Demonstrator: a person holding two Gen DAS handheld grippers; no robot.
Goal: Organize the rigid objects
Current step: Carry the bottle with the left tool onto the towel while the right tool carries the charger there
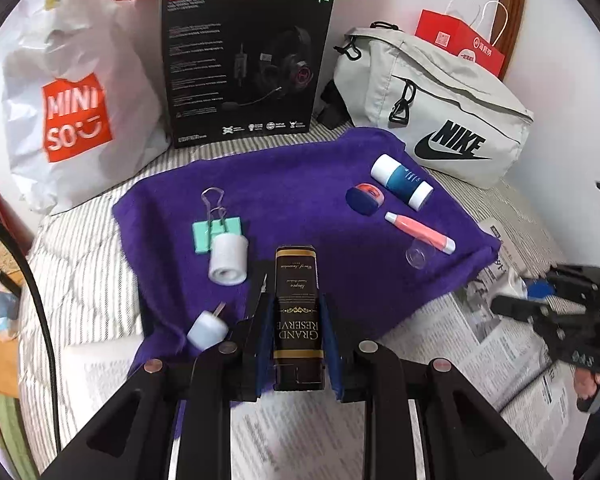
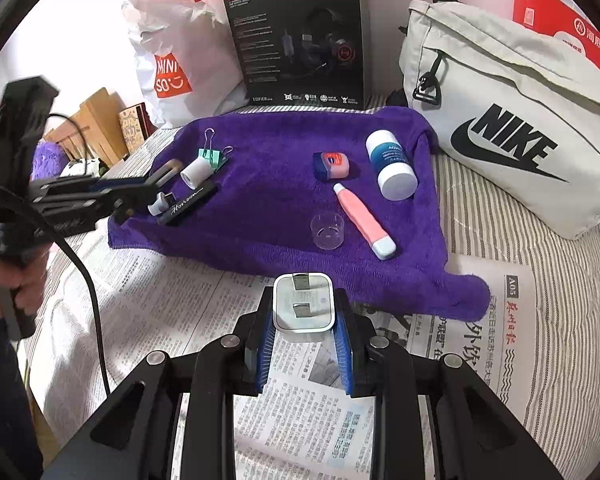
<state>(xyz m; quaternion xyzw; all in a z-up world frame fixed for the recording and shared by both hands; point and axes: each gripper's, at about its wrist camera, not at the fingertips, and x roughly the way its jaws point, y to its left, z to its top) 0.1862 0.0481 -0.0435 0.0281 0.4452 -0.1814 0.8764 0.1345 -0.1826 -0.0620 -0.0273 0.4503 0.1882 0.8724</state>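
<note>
My left gripper [image 1: 296, 344] is shut on a dark "Grand Reserve" box [image 1: 298, 312], held just above the near edge of the purple towel [image 1: 300, 184]. My right gripper [image 2: 304, 320] is shut on a white plug adapter [image 2: 303, 304], held over the newspaper [image 2: 172, 320] in front of the towel. On the towel lie a teal binder clip [image 1: 216, 232], a white tape roll [image 1: 229, 258], a small white plug [image 1: 206, 330], a blue-and-white bottle [image 1: 402, 182], a small blue-and-orange jar [image 1: 365, 198], a pink pen-like tube [image 1: 418, 232] and a clear cup [image 1: 419, 255].
Along the back wall stand a Miniso bag [image 1: 76, 116], a black headset box [image 1: 244, 64], a grey Nike bag [image 1: 432, 100] and red paper bags [image 1: 460, 42]. The striped bed cover [image 2: 540, 280] borders the towel. A black cable [image 2: 88, 280] hangs at left.
</note>
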